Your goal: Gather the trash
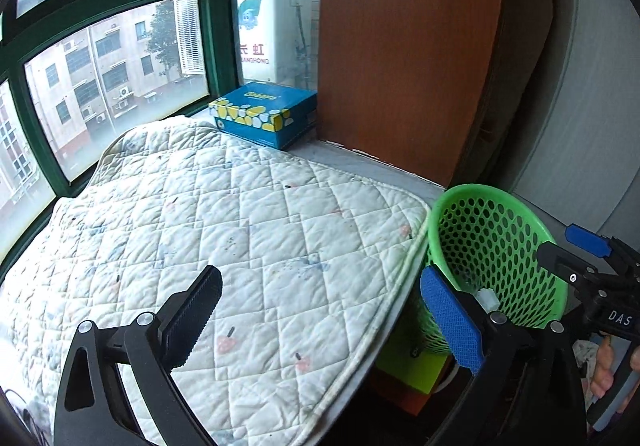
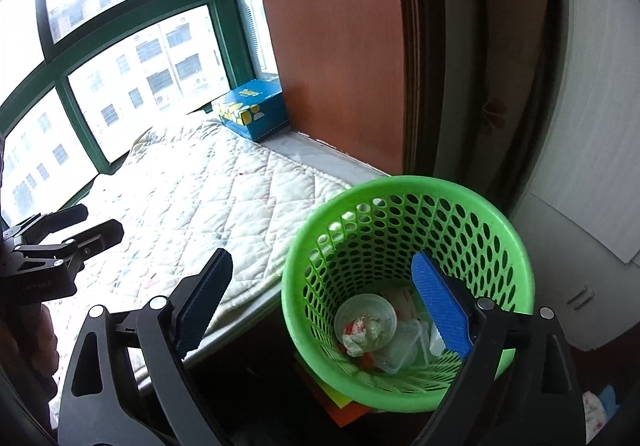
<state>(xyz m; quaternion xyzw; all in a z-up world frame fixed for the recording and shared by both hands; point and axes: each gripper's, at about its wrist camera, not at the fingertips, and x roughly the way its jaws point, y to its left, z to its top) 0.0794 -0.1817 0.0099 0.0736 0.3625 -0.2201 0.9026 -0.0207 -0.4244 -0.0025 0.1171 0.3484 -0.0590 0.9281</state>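
Observation:
A green perforated waste basket (image 2: pixel 404 286) stands beside the window ledge; it also shows in the left wrist view (image 1: pixel 496 246). Inside lie a clear plastic cup with crumpled red-and-white paper (image 2: pixel 366 322) and a clear plastic container (image 2: pixel 404 346). My right gripper (image 2: pixel 324 306) is open and empty, held above the basket's rim. It shows from the side in the left wrist view (image 1: pixel 576 258). My left gripper (image 1: pixel 324 306) is open and empty above the quilted mat (image 1: pixel 224 230). It shows at the left of the right wrist view (image 2: pixel 92 222).
A blue and yellow tissue box (image 1: pixel 264 114) sits at the back of the ledge by the green-framed window (image 1: pixel 112 22). A brown wooden panel (image 1: pixel 404 46) rises to the right. A yellow object (image 1: pixel 412 370) lies under the basket.

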